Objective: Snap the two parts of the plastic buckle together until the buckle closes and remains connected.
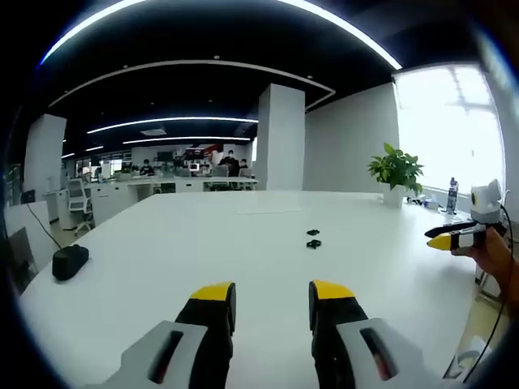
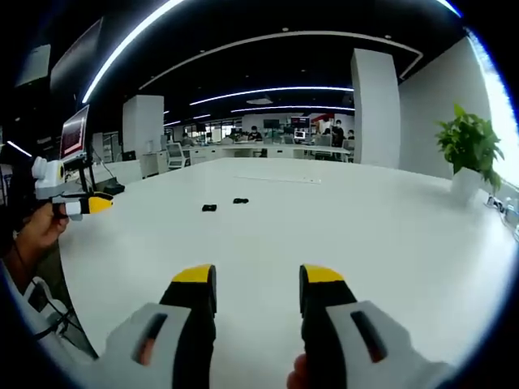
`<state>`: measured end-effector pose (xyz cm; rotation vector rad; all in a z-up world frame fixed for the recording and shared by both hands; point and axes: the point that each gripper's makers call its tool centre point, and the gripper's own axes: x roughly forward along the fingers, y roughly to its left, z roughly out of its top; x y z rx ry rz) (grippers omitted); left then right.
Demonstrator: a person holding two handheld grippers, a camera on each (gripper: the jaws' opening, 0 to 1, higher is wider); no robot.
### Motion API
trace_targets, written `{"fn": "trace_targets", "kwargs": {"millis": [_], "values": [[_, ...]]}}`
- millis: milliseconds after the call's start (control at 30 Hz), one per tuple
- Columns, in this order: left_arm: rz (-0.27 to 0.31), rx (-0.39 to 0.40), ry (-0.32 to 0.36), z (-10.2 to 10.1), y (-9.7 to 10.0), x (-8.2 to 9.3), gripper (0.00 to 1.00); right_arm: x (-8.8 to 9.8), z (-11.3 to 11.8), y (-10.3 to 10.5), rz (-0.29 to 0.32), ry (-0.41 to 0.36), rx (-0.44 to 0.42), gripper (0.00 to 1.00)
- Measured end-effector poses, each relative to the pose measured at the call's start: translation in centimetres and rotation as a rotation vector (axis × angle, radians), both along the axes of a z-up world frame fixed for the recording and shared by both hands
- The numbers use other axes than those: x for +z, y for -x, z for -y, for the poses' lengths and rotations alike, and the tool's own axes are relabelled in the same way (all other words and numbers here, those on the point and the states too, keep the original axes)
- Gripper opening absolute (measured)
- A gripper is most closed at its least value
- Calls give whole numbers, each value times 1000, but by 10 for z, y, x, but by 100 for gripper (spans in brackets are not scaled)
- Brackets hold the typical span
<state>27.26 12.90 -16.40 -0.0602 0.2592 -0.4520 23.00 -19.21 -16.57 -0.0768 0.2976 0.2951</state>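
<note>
White tabletop, broad and glossy, carried the items listed below.

Buckle parts: two small black plastic pieces, lying apart and unjoined near the middle of the table. In the left gripper view, far buckle part sat just beyond near buckle part, almost touching in that view. In the right gripper view the same pair lay side by side with a clear gap, left-hand piece and right-hand piece. Neither was held.

Left gripper: yellow-tipped black jaws, spread wide, nothing between them, hovering above the table well short of the buckle. Seen also in the right gripper view, held by a hand at the table's edge.

Right gripper: yellow-tipped jaws likewise spread wide and empty. Seen also in the left gripper view.

Sundries: potted green plant at the far corner; black object near the table's left edge; seated people in the office beyond.
</note>
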Motion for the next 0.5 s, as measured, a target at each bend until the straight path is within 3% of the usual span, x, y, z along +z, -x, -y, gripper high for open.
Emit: {"fn": "trace_targets", "kwargs": {"millis": [500], "values": [[8, -6, 5, 3, -4, 5, 36, 6, 1, -3, 10, 4, 10, 39]]}}
